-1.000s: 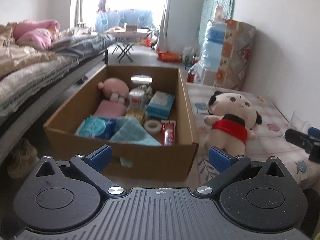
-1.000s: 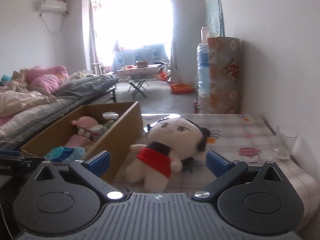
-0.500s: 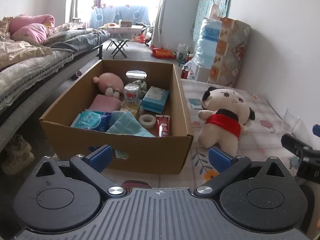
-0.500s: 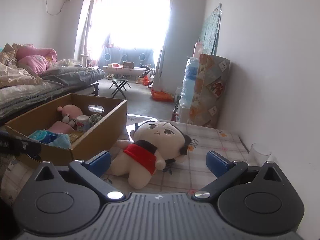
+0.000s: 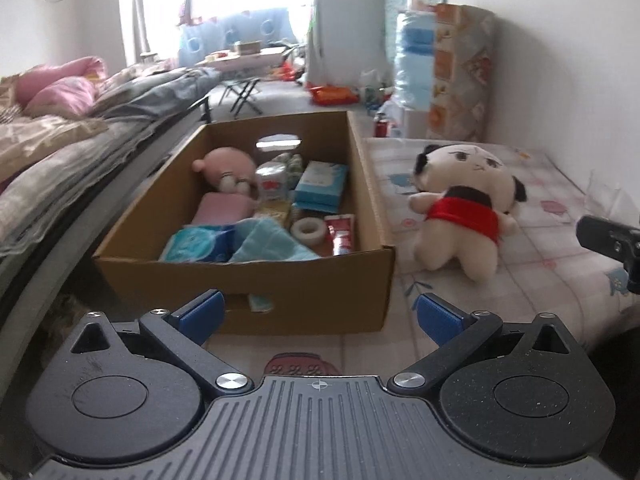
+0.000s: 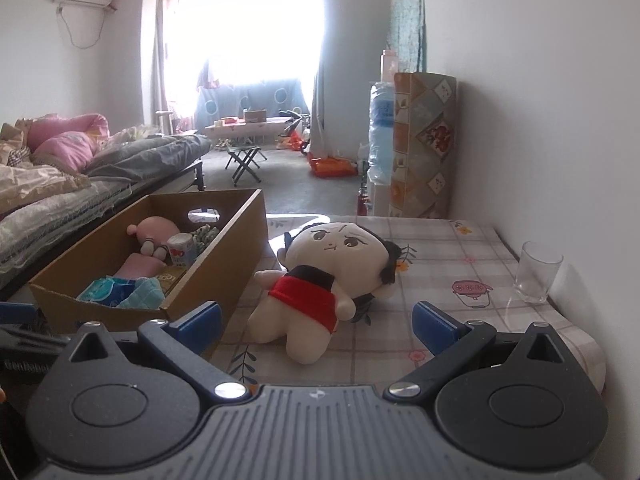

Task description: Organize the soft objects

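Over the last second both views have swung about and settled without either tool closing in: in the right wrist view the cream plush doll with black hair and a red top [image 6: 320,280] sat higher and nearer the frame's middle a moment ago, and now lies just above the gap between the blue fingertips, so the right gripper [image 6: 316,324] looks lined up on it, though no grasp has begun. Its jaws stand wide apart and empty; the left gripper [image 5: 318,316] is likewise spread with nothing between its pads, facing the open brown cardboard box [image 5: 304,284] at centre frame. The doll lies on its back on the checked floral tablecloth [image 6: 440,248], just right of the box wall, head towards the far wall, limbs splayed. It looks squashy and should yield to a pinch. A clear drinking glass [image 6: 538,278] stands well apart at the right edge.
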`<state>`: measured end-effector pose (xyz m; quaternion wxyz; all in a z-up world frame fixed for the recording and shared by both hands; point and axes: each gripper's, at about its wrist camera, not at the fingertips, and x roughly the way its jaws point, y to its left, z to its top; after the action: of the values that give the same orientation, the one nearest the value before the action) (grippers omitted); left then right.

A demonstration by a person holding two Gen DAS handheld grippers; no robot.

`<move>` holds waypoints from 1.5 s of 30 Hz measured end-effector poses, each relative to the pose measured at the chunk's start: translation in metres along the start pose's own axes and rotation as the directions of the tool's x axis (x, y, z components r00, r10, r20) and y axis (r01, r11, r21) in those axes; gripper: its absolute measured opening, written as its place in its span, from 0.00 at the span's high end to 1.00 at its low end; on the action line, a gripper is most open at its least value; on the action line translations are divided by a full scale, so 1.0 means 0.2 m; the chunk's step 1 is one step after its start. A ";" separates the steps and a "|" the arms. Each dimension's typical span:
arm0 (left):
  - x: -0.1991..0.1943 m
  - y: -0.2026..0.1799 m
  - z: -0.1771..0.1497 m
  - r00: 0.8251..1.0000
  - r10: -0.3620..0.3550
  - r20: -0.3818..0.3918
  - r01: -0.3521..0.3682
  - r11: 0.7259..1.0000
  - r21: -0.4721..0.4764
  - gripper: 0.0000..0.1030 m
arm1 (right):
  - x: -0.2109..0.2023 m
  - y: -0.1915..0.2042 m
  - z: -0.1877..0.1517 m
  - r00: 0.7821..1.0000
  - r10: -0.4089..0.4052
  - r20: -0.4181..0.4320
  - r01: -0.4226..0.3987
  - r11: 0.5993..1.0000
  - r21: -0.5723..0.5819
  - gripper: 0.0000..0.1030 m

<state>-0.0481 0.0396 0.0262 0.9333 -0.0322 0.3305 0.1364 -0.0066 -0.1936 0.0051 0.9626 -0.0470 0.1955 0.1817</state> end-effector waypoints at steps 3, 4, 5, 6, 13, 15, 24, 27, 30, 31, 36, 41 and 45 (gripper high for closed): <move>0.01 -0.01 -0.01 1.000 0.006 0.013 -0.005 1.000 -0.006 0.00 | 0.00 0.00 0.00 1.000 -0.006 -0.002 0.006 1.000 0.010 0.00; 0.02 -0.01 -0.01 1.000 0.003 0.011 -0.003 1.000 -0.011 0.00 | -0.01 0.01 -0.01 1.000 -0.009 -0.003 0.009 1.000 0.014 0.00; 0.02 -0.01 -0.01 1.000 -0.003 0.007 0.003 1.000 -0.015 0.00 | -0.01 0.01 -0.01 1.000 -0.009 -0.004 0.009 1.000 0.017 0.00; 0.02 -0.01 -0.01 1.000 -0.006 0.005 0.006 1.000 -0.019 0.00 | -0.01 0.01 -0.02 1.000 -0.010 -0.007 0.010 1.000 0.021 0.00; 0.02 -0.01 0.00 0.999 0.040 -0.022 -0.040 0.999 -0.013 0.00 | 0.02 0.08 -0.03 0.999 0.002 -0.043 -0.002 1.000 -0.004 0.00; 0.03 0.01 0.01 0.998 0.052 -0.035 -0.052 0.998 -0.023 0.00 | 0.02 0.09 -0.03 0.999 0.011 -0.051 -0.011 1.000 0.001 0.00; 0.05 0.06 0.01 0.995 0.066 -0.074 -0.070 0.996 -0.048 0.00 | 0.07 0.14 -0.05 0.995 0.029 -0.100 -0.026 0.999 0.029 0.00; 0.05 0.06 0.02 0.995 0.066 -0.073 -0.070 0.996 -0.052 0.00 | 0.08 0.15 -0.06 0.993 0.032 -0.111 -0.030 0.999 0.025 0.00; 0.04 0.07 0.02 0.995 0.066 -0.071 -0.070 0.996 -0.052 0.00 | 0.09 0.15 -0.06 0.993 0.030 -0.117 -0.028 0.999 0.022 0.00; 0.04 0.07 0.02 0.995 0.066 -0.070 -0.070 0.996 -0.051 0.00 | 0.09 0.15 -0.06 0.992 0.031 -0.118 -0.028 0.999 0.023 0.00; 0.04 0.05 0.02 0.995 0.067 -0.067 -0.070 0.997 -0.044 0.00 | 0.09 0.15 -0.06 0.992 0.032 -0.126 -0.028 0.999 0.035 0.00; 0.04 0.05 0.02 0.995 0.065 -0.070 -0.069 0.997 -0.046 0.00 | 0.10 0.15 -0.06 0.990 0.033 -0.135 -0.028 0.999 0.045 0.00; 0.04 0.04 0.02 0.995 0.063 -0.074 -0.067 0.997 -0.043 0.00 | 0.10 0.15 -0.06 0.990 0.034 -0.137 -0.028 0.999 0.045 0.00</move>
<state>-0.0421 0.0503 0.0247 0.9148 -0.0476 0.3619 0.1729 -0.0040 -0.1613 -0.0148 0.9447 -0.0357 0.2659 0.1887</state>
